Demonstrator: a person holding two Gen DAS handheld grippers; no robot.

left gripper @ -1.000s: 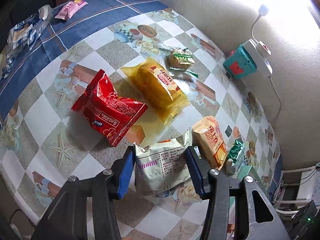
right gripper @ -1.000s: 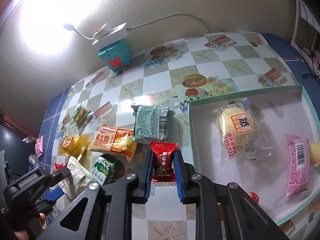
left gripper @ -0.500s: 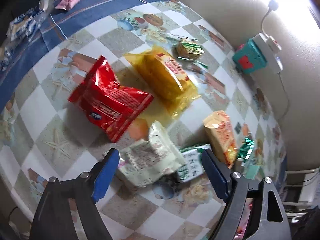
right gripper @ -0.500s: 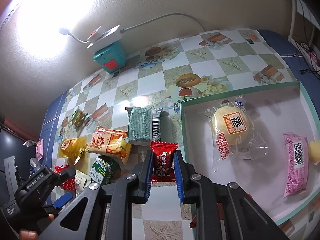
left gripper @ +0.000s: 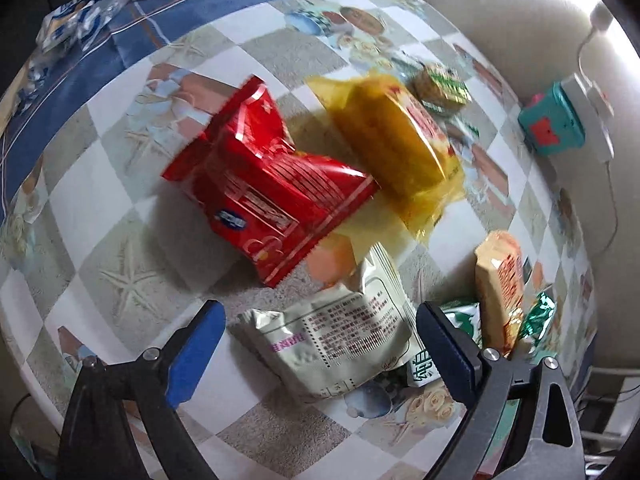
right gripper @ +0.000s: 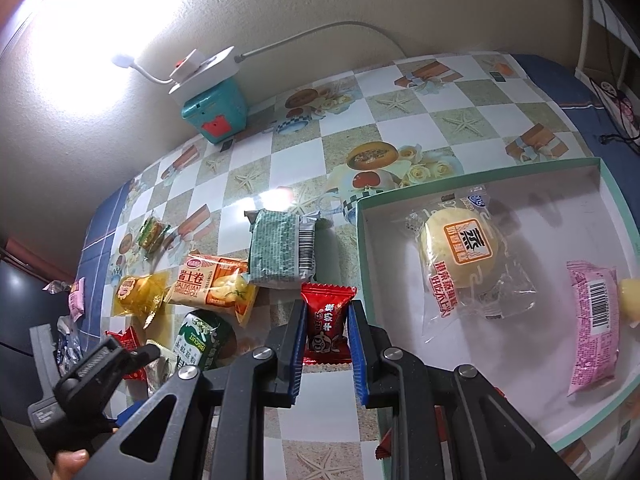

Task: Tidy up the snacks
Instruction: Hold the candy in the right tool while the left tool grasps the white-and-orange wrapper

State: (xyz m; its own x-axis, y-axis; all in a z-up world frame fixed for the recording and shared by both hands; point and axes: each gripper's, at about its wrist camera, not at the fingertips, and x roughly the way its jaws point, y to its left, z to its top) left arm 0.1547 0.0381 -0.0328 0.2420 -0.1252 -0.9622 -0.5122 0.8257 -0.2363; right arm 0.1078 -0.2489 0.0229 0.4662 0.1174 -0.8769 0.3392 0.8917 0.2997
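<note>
**Left tongs let go of the white packet; right tongs carry a red candy toward the box**

The left tongs [left gripper: 320, 344] now stand wide open. A second ago they pinched the white packet [left gripper: 340, 344]; now it lies flat on the counter [left gripper: 100, 220], free between the blue pads and touching neither. In the left view, a red bag [left gripper: 264, 196] lies at 11 o'clock from the packet and a yellow bag [left gripper: 396, 148] at 1 o'clock. A green biscuit pack [left gripper: 460, 320] and an orange roll pack [left gripper: 500, 284] sit at 3 o'clock, just beside the right pad.

The right tongs [right gripper: 326, 344] stay narrow, gripping a small red candy [right gripper: 326, 320] upright between the pads. In the right view, the box [right gripper: 362, 248] lies at 3 o'clock from the candy, its near wall just beside it. A steamed cake [right gripper: 460, 256] and a pink bar [right gripper: 592, 320] already rest inside. A dark green packet [right gripper: 280, 252] lies at 11 o'clock on the counter.

The release probably means the left side is only shifting or regripping the packet. The candy looks ready to go into the box next; most snacks are yet to be sorted.
</note>
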